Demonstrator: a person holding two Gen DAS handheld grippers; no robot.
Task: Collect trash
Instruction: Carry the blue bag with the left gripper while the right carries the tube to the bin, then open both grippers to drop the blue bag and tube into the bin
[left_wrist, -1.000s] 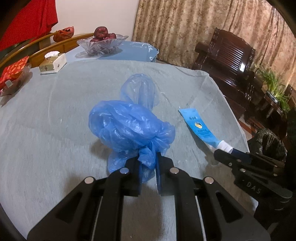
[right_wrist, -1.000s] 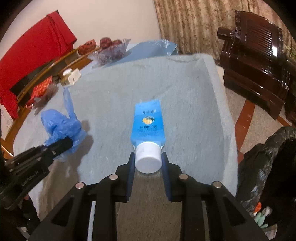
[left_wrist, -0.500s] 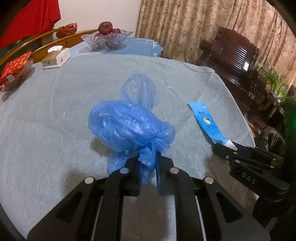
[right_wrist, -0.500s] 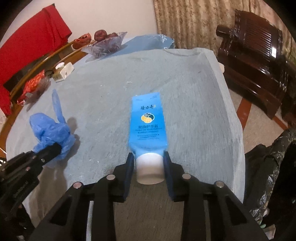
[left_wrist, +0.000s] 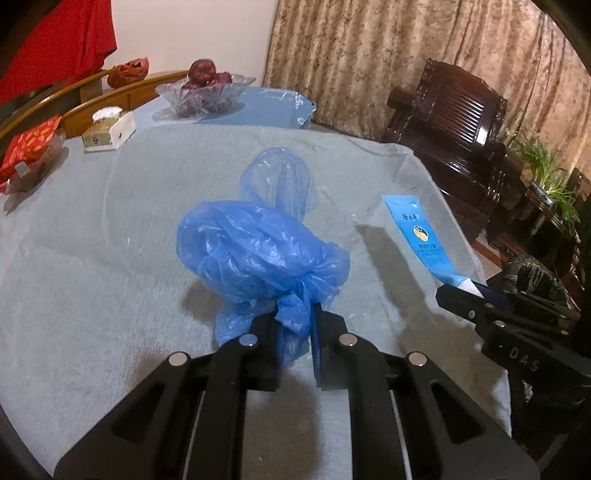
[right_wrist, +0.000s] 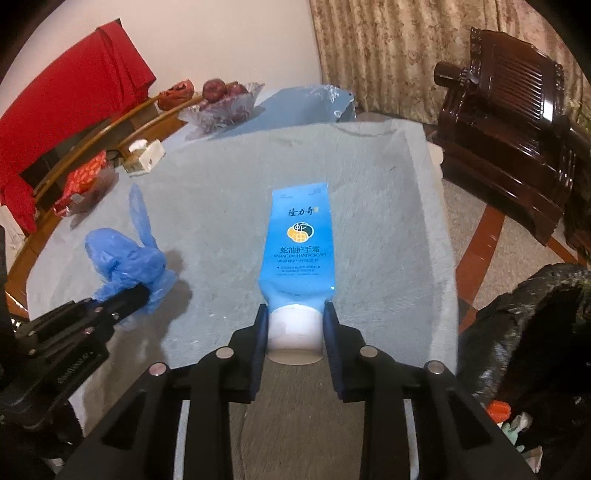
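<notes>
Your left gripper (left_wrist: 294, 325) has its jaws clamped on the knot of the blue plastic bag (left_wrist: 258, 254), apparently lifted just off the grey tabletop (left_wrist: 92, 258). Your right gripper (right_wrist: 294, 325) pinches the hand cream tube (right_wrist: 298, 243) by its white cap, beside the black trash bag (right_wrist: 535, 332).

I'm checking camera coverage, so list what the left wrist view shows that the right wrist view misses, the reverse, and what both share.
Only the left wrist view: potted green plants at far right, and the left gripper shut on the blue plastic bag's knot.

Only the right wrist view: the hand cream tube's label head-on, its white cap clamped by the right gripper, and trash inside the black trash bag.

Both: grey table cover, glass fruit bowl, tissue box, dark wooden armchair.
</notes>
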